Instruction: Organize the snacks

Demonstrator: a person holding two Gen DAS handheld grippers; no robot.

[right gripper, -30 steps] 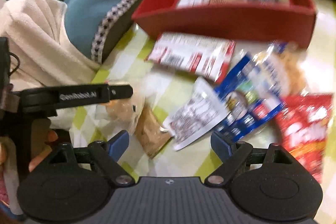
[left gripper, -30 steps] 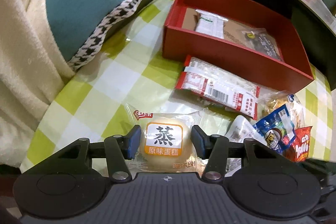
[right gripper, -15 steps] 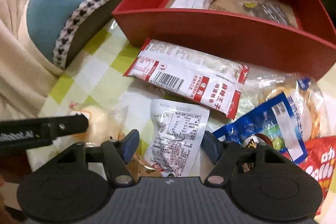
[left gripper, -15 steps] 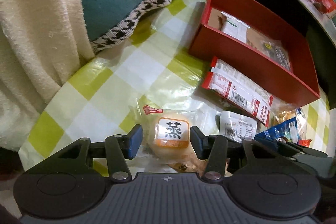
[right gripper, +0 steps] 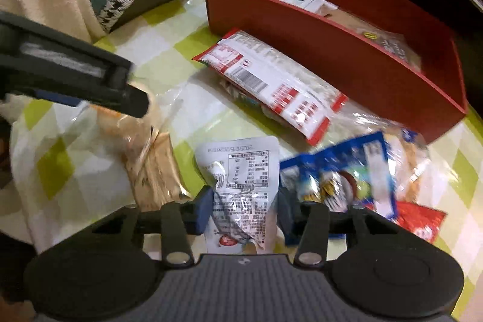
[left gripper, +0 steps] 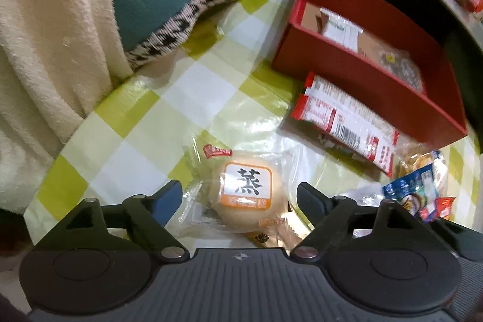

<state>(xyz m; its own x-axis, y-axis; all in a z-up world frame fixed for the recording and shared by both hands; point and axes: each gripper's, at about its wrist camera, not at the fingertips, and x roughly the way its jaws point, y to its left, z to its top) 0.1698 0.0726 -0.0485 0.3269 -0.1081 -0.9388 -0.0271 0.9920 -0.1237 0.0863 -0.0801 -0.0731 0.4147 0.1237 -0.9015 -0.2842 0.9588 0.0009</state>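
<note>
Steamed cake (left gripper: 246,195), soft in slippery wrap, lies on the checked surface (left gripper: 169,107) between the wide left gripper (left gripper: 238,199); grip its middle gently. Right gripper (right gripper: 244,210) pinches the white sachet (right gripper: 241,186).

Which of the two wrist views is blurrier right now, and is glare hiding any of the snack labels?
Right wrist view: motion blur smears the blue packet and the red-and-white packet; the white pouch between the right hand-held gripper fingers reads sharper. Left wrist view: steadier, the steamed cake label is legible, mild glare on its wrapper and the checked tablecloth; fisheye bends the red box.
</note>
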